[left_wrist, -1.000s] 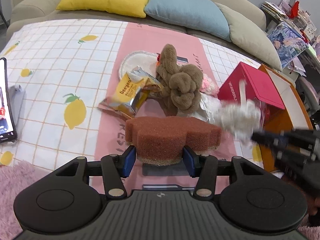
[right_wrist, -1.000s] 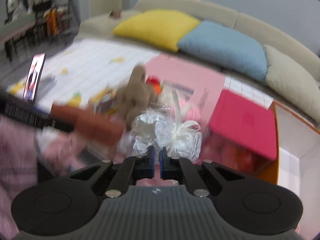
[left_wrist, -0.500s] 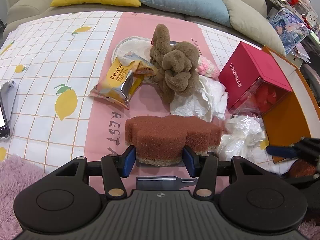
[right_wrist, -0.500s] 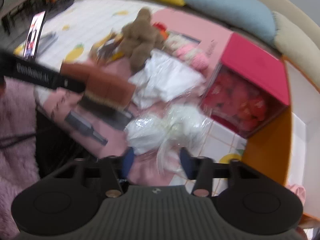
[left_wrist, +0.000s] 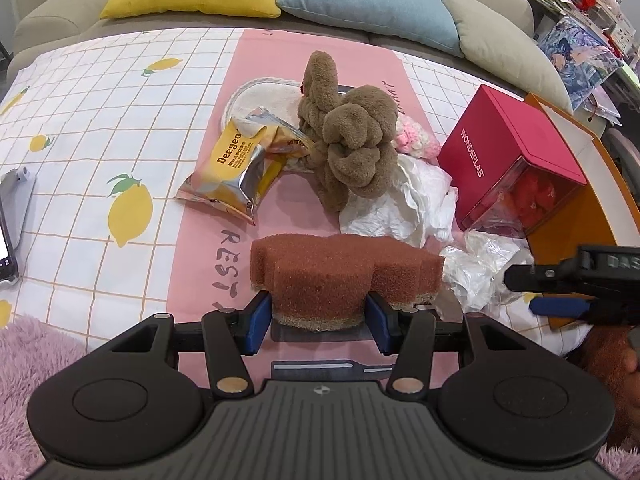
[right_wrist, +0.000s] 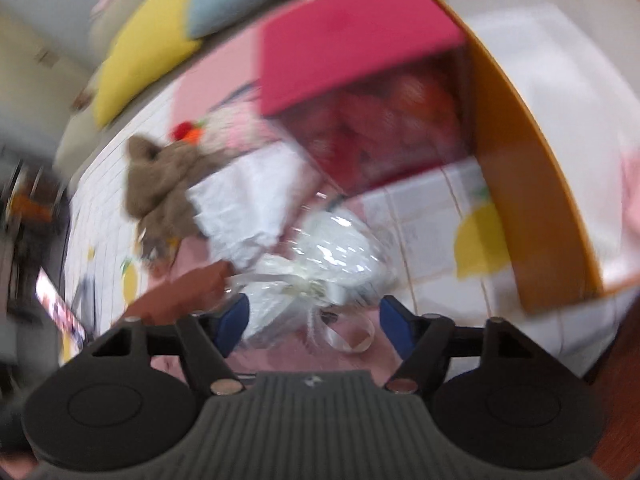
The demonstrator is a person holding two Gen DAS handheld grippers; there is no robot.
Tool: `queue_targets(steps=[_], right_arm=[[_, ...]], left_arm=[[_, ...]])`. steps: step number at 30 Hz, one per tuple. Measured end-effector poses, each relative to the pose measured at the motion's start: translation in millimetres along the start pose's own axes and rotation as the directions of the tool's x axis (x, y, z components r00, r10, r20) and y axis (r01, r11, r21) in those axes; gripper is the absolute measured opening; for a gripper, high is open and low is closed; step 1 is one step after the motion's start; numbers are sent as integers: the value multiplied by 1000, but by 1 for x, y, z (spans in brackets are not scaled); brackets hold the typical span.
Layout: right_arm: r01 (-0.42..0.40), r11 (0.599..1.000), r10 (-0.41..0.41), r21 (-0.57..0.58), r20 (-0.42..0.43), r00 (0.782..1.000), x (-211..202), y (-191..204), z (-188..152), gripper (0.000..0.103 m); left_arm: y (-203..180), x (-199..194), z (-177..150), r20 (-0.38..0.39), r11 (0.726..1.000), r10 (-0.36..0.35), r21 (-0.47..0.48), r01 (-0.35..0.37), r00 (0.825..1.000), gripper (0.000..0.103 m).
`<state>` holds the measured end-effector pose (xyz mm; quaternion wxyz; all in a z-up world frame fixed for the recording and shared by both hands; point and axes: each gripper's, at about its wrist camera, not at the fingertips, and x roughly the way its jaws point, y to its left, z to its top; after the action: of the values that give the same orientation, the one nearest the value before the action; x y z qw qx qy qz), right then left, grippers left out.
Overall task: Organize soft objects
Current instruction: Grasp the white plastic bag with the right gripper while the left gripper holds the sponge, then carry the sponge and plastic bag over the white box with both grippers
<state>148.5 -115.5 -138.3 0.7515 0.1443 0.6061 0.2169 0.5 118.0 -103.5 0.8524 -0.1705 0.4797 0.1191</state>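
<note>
- Released since a second ago, the clear-wrapped white bundle (right_wrist: 320, 256) now lies on the pink cloth (left_wrist: 280, 208), beside the red box (left_wrist: 516, 152).
- Right gripper (right_wrist: 314, 320) has just been opening; its blue pads straddle the bundle without pressing it.
- Left gripper (left_wrist: 318, 316) clamps the brown sponge (left_wrist: 344, 268).
- Behind sit a brown plush (left_wrist: 348, 144) and a snack bag (left_wrist: 236, 168).

Lemon-print cloth (left_wrist: 100, 128) (pink centre strip): snack bag (left_wrist: 236, 168), plush (left_wrist: 348, 144), red box (left_wrist: 512, 160).

beige sofa (left_wrist: 500, 4), lemon-print tablecloth (left_wrist: 88, 128)
</note>
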Motion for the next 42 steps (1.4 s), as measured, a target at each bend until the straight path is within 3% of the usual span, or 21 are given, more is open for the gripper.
queue_targets(steps=[3, 7, 14, 23, 34, 42], right_arm=[[35, 995, -33, 89, -15, 999, 14, -4, 1, 73], [15, 986, -13, 163, -15, 1000, 30, -5, 6, 79], [21, 1000, -21, -4, 43, 999, 39, 18, 4, 66], [21, 995, -14, -102, 69, 998, 35, 24, 2, 49], [-8, 976, 45, -218, 164, 985, -34, 25, -6, 46], [-41, 963, 119, -267, 282, 952, -90, 18, -6, 45]], left_arm=[[-2, 1, 1, 8, 1000, 5, 4, -5, 1000, 58], [-2, 2, 1, 6, 1000, 11, 7, -11, 1000, 58], [-2, 5, 1, 2, 1000, 16, 9, -16, 1000, 58], [-2, 1, 2, 9, 1000, 15, 11, -15, 1000, 58], [-3, -43, 5, 86, 1000, -14, 11, 13, 996, 58], [-24, -81, 18, 204, 996, -75, 59, 64, 976, 58]])
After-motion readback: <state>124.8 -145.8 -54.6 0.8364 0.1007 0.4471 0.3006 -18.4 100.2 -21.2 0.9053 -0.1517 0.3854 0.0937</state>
